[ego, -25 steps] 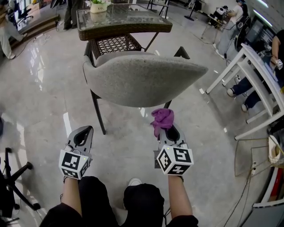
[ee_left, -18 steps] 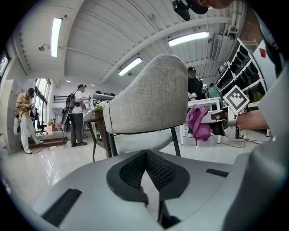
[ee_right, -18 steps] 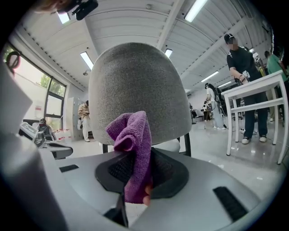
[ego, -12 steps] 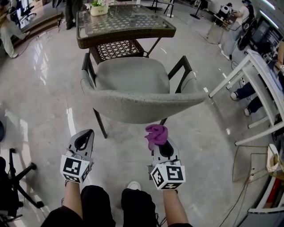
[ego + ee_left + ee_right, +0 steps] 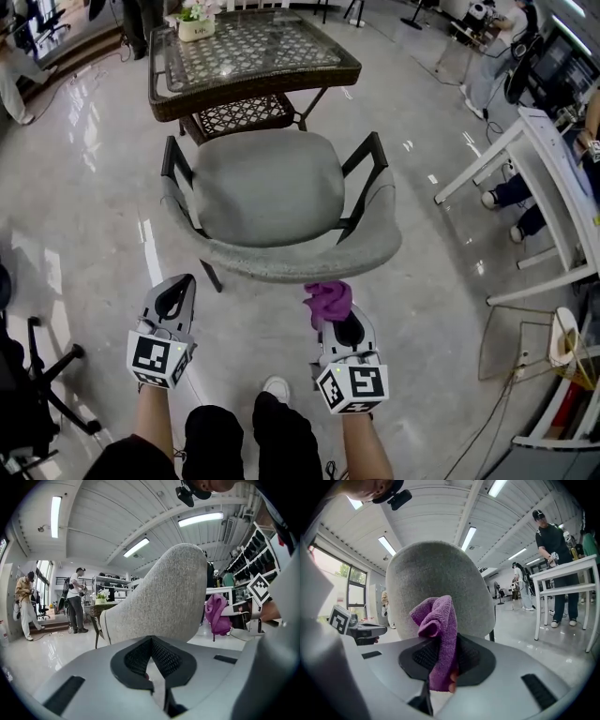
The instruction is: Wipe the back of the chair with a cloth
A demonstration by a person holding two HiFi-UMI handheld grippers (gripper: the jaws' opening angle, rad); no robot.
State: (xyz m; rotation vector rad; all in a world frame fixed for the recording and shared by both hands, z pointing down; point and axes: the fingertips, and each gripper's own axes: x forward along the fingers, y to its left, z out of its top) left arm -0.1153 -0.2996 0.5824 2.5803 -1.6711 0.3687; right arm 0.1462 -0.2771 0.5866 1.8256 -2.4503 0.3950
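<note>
A grey upholstered chair point(image 5: 272, 197) with black arms faces away from me, its curved back point(image 5: 281, 262) nearest. My right gripper point(image 5: 339, 323) is shut on a purple cloth point(image 5: 327, 300), which sticks up just short of the back's lower edge. In the right gripper view the cloth point(image 5: 438, 630) hangs in front of the grey chair back point(image 5: 440, 583). My left gripper point(image 5: 173, 298) is shut with nothing in it, held left of the chair back. The left gripper view shows the chair back point(image 5: 164, 597) and the cloth point(image 5: 215, 616) at the right.
A wicker table with a glass top point(image 5: 248, 56) stands beyond the chair. A white table frame point(image 5: 534, 187) is at the right, with people near it. A black stand's legs point(image 5: 47, 375) lie at lower left. People stand at the far left point(image 5: 75, 599).
The view has tilted down over the chair, so its seat now shows. Both grippers have stayed low in front of me, the right one still holding the cloth near the chair back.
</note>
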